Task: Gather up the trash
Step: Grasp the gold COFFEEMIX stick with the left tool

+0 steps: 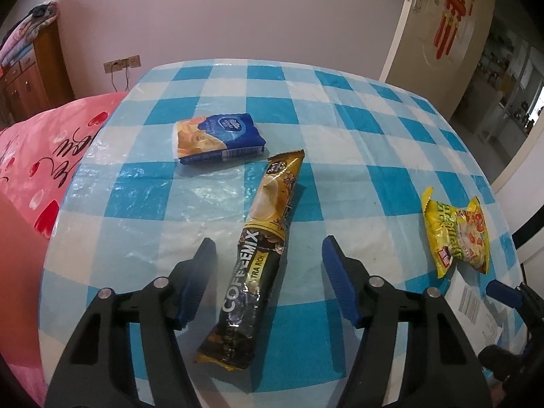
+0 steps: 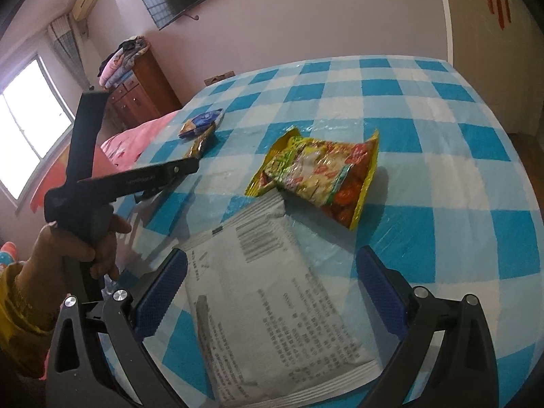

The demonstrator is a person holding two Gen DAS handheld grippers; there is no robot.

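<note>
Straddling the coffee sachet (image 1: 260, 255), the left gripper (image 1: 268, 255) has its fingers about half open, a gap on each side, nothing gripped. The sachet lies flat on the checked table (image 1: 357, 136), long axis running away from the fingers, tilted slightly right. The right gripper (image 2: 272, 268) stands wide over a white printed packet (image 2: 272, 292), not pinching. A yellow noodle wrapper (image 2: 319, 176) lies just beyond; a blue packet (image 1: 219, 137) lies farther off.

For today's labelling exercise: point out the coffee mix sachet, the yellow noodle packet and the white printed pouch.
coffee mix sachet (image 1: 256, 255): left wrist view, on its black lettered middle.
yellow noodle packet (image 2: 319, 173): right wrist view, on its crumpled centre.
white printed pouch (image 2: 272, 292): right wrist view, on its printed face.
</note>
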